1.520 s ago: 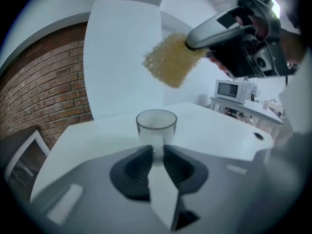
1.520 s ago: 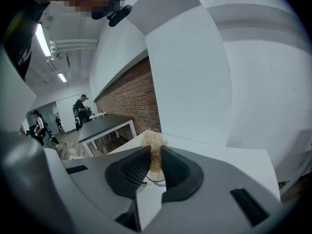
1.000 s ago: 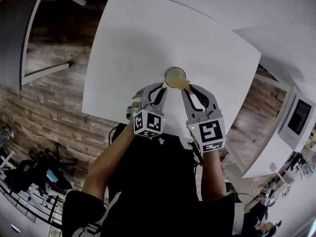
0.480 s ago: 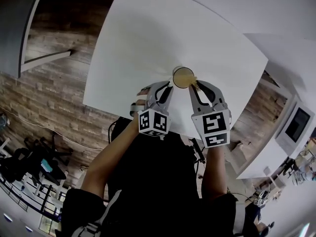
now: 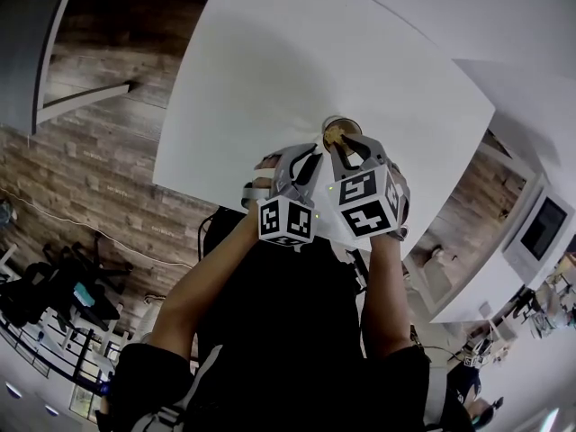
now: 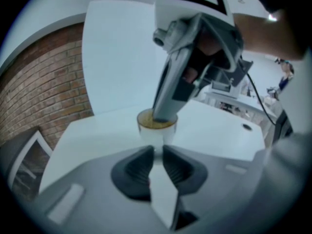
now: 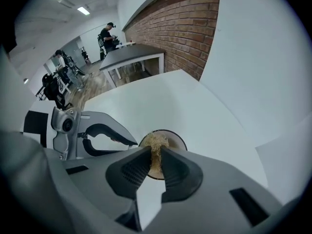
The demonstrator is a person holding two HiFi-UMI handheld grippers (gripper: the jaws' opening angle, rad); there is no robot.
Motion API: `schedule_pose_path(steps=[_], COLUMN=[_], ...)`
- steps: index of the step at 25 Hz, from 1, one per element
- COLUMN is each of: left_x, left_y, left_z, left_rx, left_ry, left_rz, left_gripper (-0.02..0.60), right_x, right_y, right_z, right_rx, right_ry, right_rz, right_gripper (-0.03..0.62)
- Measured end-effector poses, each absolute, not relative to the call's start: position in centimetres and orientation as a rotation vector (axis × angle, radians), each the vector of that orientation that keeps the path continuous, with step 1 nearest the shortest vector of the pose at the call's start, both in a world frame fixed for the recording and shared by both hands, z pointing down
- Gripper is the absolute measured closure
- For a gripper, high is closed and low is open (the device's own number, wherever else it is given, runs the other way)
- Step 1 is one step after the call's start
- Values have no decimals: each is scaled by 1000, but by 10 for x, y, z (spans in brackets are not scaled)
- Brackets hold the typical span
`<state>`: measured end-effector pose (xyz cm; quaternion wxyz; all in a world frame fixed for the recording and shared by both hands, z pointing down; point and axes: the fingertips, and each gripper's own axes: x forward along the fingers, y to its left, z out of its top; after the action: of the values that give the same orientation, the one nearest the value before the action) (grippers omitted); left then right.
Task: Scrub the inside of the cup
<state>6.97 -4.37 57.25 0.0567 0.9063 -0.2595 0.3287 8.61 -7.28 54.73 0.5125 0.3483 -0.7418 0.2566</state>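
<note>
A small pale cup [image 5: 336,130] stands near the front edge of the white table [image 5: 270,61]. My left gripper [image 5: 310,157] reaches it from the left, and its jaws stand close together on the cup's near wall [image 6: 157,130]. My right gripper [image 5: 346,148] tilts down over the cup's mouth, shut on a tan fibrous scrubber [image 7: 155,146] that sits inside the cup [image 7: 178,140]. In the left gripper view the right gripper's fingers [image 6: 165,112] go down into the cup onto the tan pad. The cup's bottom is hidden.
The table's front edge runs just below the grippers [image 5: 234,201], with wood-plank floor [image 5: 99,178] beyond it. A second white table [image 5: 504,25] stands to the right and a grey table [image 7: 131,52] further off, where people stand.
My right gripper has swung from beside the cup to over its mouth, pushing the scrubber down inside. The left gripper has stayed at the cup's side.
</note>
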Motion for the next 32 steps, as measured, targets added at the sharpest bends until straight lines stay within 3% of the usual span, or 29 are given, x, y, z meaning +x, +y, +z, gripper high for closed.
schedule_pose_path(steps=[9, 15, 24, 32], left_x=[71, 71, 70, 70], left_y=[-44, -44, -43, -44], left_z=[570, 573, 573, 573], left_rx=[2750, 2749, 2744, 2742], left_ry=[-801, -796, -802, -805], left_rz=[986, 983, 970, 977], left_gripper=[520, 520, 520, 520], right_x=[87, 102, 86, 105], right_y=[-81, -90, -85, -95], right_z=[560, 513, 560, 514], right_rx=[760, 974, 856, 994], right_ry=[-1745, -1838, -1757, -1746], right_rz=[629, 573, 573, 415], right_gripper=[545, 545, 546, 546])
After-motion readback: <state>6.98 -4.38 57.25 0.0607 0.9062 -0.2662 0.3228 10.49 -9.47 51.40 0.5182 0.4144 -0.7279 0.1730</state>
